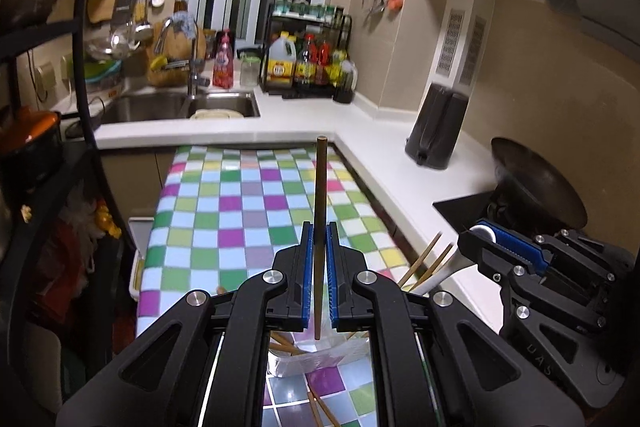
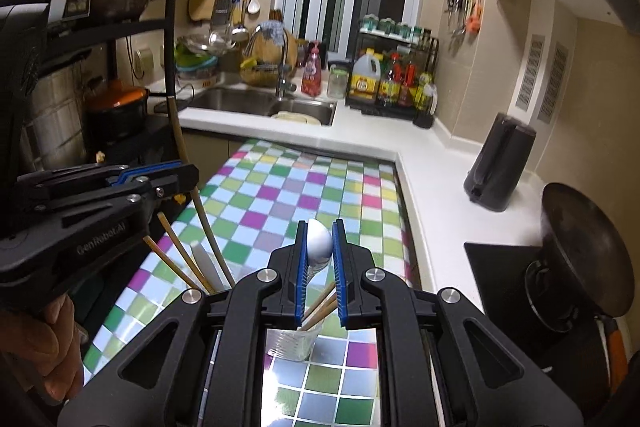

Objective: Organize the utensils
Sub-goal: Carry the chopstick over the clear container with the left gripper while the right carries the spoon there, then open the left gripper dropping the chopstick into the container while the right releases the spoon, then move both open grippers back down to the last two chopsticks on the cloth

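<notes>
A dark chopstick [image 1: 320,195] is clamped upright in the left tongs [image 1: 319,267] and a white spoon [image 2: 319,243] is pinched in the right tongs [image 2: 320,267], both held above the chequered worktop [image 2: 280,195], apparently for sorting away from the clear cup [image 2: 294,341] of chopsticks

We see a checkered tablecloth [image 1: 240,203] in pink, green, pale blue, yellow and white. Our black grippers have blue pads [image 1: 307,275]. The left one holds a dark brown chopstick [image 1: 320,187], the right a white spoon [image 2: 319,241]. The countertop [image 2: 440,179] is white.
</notes>
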`<action>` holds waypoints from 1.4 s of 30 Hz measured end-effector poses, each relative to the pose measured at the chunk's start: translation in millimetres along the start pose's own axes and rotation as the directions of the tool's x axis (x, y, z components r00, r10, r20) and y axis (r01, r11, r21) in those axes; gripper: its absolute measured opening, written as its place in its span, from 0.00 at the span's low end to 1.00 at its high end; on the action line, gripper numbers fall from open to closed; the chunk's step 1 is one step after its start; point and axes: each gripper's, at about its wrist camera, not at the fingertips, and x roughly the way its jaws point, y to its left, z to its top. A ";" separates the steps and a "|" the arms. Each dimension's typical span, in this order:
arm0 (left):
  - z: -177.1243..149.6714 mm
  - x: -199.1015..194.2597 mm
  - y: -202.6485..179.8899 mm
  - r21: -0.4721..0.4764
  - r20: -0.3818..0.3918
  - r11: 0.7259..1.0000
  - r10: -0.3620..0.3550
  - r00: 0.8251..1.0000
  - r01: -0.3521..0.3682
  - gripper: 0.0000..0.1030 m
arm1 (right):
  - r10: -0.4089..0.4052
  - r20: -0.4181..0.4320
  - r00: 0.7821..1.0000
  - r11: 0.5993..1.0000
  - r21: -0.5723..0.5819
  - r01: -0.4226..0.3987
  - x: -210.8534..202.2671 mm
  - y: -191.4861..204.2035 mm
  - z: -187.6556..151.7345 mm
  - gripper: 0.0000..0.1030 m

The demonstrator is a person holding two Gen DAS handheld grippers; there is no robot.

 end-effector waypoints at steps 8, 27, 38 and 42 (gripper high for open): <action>-37.8 38.7 0.8 0.022 -0.103 0.999 0.026 0.994 -0.024 0.06 | 0.013 -0.067 0.998 1.000 -0.002 -0.013 34.9 5.4 -25.2 0.11; -48.9 -66.5 -18.0 0.035 0.123 0.997 0.068 0.990 -0.073 0.34 | -0.025 0.131 0.991 0.999 0.048 0.019 -57.8 1.5 -36.7 0.20; -127.3 -115.1 -20.7 0.046 0.152 0.995 0.079 0.985 -0.087 0.34 | -0.022 0.202 0.979 0.996 0.087 0.004 -122.7 16.5 -105.3 0.21; -166.5 -109.0 -19.1 0.068 0.129 0.991 0.104 0.986 -0.113 0.34 | -0.023 0.167 0.986 0.991 0.133 0.000 -121.5 18.6 -144.6 0.21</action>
